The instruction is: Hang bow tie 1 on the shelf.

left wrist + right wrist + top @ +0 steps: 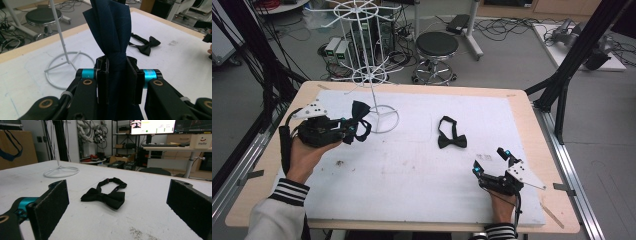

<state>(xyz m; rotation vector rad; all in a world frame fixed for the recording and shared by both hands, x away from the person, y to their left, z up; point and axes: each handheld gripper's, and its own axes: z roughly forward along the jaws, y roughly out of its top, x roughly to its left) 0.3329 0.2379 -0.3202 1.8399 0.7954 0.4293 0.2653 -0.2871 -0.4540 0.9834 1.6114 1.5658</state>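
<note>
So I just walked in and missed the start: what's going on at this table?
A person is working with a handheld gripper in each hand. The left gripper is shut on a navy bow tie, held up off the table beside the white wire stand. The right gripper rests open near the table's front edge, its fingers spread and facing a black bow tie lying flat on the white mat.

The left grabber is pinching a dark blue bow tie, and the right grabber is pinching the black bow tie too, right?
Not quite. The left gripper does pinch the dark blue fabric bow tie, but the right gripper is open and empty. The right gripper view shows the black bow tie lying on the white table cover ahead of its jaws.
</note>
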